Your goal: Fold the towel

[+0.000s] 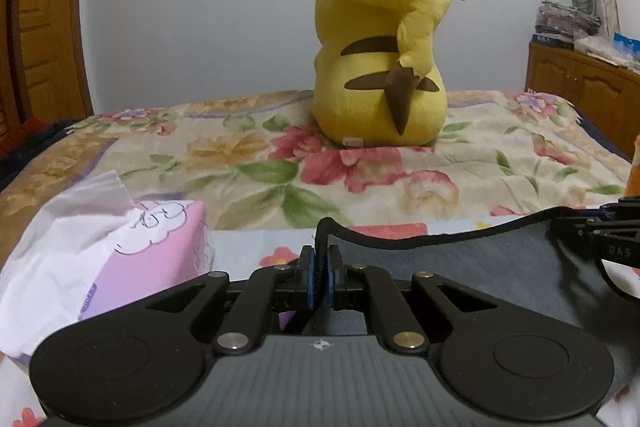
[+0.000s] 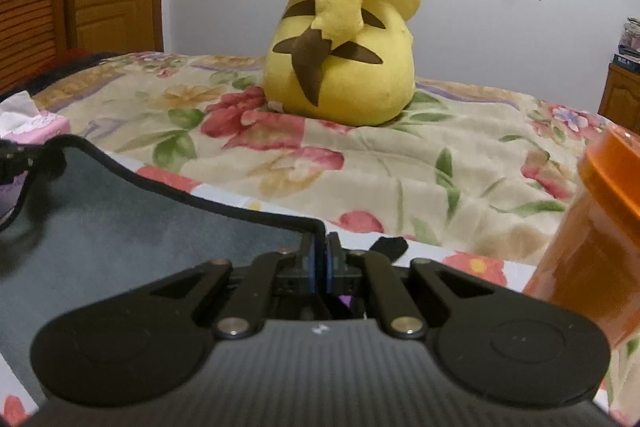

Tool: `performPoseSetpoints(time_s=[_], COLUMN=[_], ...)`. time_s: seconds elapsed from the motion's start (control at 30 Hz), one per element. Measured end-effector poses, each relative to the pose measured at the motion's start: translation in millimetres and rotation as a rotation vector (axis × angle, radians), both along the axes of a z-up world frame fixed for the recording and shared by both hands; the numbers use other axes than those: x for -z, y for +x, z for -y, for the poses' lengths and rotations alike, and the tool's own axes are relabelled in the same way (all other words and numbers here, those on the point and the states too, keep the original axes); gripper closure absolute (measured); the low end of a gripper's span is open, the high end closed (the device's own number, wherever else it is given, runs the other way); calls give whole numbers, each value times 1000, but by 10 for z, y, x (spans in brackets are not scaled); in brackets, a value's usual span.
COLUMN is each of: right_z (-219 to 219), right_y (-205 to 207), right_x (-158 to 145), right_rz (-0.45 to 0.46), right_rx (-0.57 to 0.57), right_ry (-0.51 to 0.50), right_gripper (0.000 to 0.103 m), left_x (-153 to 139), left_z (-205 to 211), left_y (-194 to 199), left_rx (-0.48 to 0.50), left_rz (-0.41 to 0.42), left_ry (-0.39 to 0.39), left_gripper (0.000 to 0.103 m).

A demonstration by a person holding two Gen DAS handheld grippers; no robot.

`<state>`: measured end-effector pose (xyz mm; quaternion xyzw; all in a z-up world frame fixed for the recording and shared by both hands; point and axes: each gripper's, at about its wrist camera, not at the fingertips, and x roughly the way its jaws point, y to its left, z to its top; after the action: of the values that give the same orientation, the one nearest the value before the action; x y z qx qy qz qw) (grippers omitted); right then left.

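Towel (image 1: 460, 267): grey, dark-hemmed, low over the bed (image 1: 360, 179), far edge raised and slung between both tongs. Left tongs (image 1: 319, 269) pinched narrow on one far corner; right tongs (image 2: 320, 259) pinched narrow on the other. Judgement: corners gripped and lifted, fold itself not yet made; carrying the edge over, laying it down and smoothing are left. Near half hidden under the grippers. Tissue box (image 1: 160, 247) at 9 o'clock, orange jar (image 2: 592, 239) at 3, plush (image 1: 380, 47) at 12.

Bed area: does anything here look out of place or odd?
Nothing is spilled or damaged. Only the yellow plush toy looks odd: it sits on the floral quilt with its back to the cameras, head drooping forward.
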<state>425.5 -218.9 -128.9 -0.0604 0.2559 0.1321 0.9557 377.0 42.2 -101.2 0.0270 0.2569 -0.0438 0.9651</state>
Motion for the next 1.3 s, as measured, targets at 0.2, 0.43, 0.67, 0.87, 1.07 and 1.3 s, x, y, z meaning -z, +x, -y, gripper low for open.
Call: performPoseSetpoints(time_s=[0.2, 0.43, 0.67, 0.87, 1.07, 1.3], right_z=[84, 153, 187, 209, 236, 241], right_y=[-156, -516, -887, -1161, -1436, -1698], right_x=[-31, -106, -225, -377, -515, -674], right_rz=[-18, -50, -61, -55, -47, -29], right_rx=[13, 13, 15, 16, 15, 15], right_ry=[10, 65, 78, 84, 99, 100], right_gripper=[56, 56, 56, 56, 56, 53], left_x=[-32, -60, -123, -321, -533, -731], left_z=[0, 27, 82, 127, 179, 266], left_y=[-163, -463, -819, -1105, -1360, -1698], left_rx=[26, 45, 78, 93, 102, 109], left_rz=[-17, -56, -82, -78, -71, -35], left_ry=[-12, 12, 34, 33, 37, 61], left_gripper=[62, 59, 58, 48, 46, 35])
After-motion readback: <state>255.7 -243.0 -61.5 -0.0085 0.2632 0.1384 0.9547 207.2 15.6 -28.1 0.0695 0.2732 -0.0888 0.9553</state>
